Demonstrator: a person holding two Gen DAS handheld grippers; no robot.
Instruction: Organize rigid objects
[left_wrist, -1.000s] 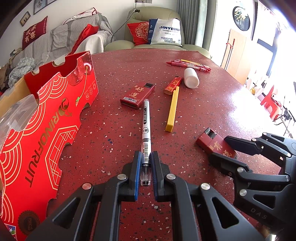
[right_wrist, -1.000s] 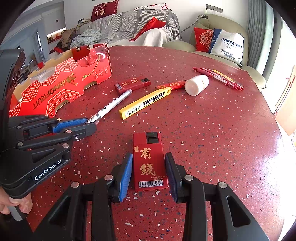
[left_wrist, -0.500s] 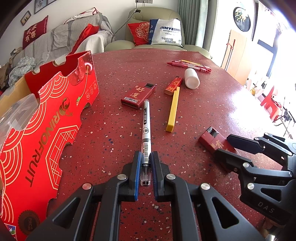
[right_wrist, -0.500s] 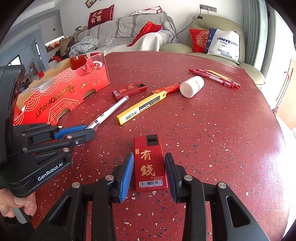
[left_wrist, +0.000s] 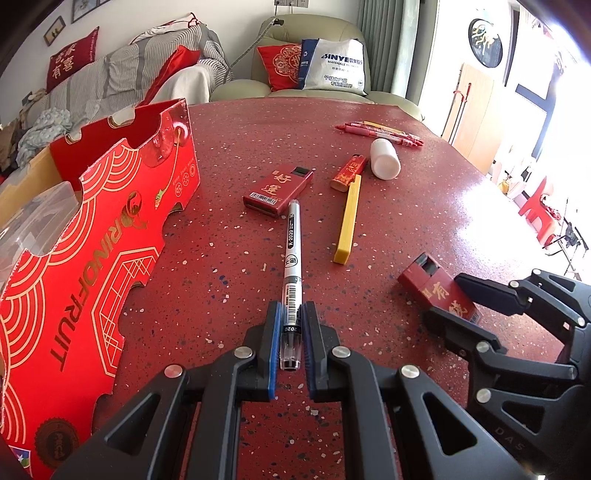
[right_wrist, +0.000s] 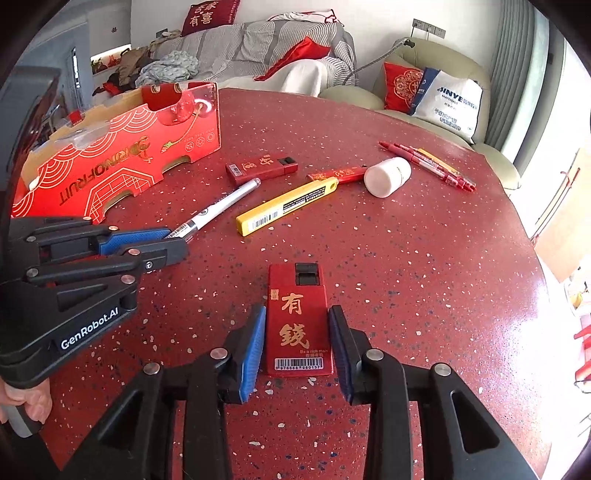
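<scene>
Two hand-held grippers work a speckled red tabletop where sorting appears barely begun: every loose item lies out on the surface, and nothing can be seen resting inside the red cardboard box at the left, whose interior is mostly hidden.

The left gripper has its fingers drawn narrow around the near end of a white pen, the blue pads pressing both sides of its clear tip. The pen, a slim smooth plastic barrel with a barcode label, points away across the tabletop; whether it is lifted or resting cannot be told.

The right gripper sits with its fingers set closely either side of a red lighter box, a flat, glossy rectangular pack with gold characters and a barcode sticker. The pads look to be touching or just beside its long edges; firm contact cannot be confirmed.

Left to tidy, by the look of it: a second red pack far of the pen, a long yellow bar with a printed label, square in section and hard-edged, a small red lighter touching its far end, a white plastic bottle lying on its side, round and matte, and a cluster of red markers at the far right.

The cardboard box has scalloped cut-outs, gold printed lines and a clear plastic window, thin card that would flex under a push.
</scene>
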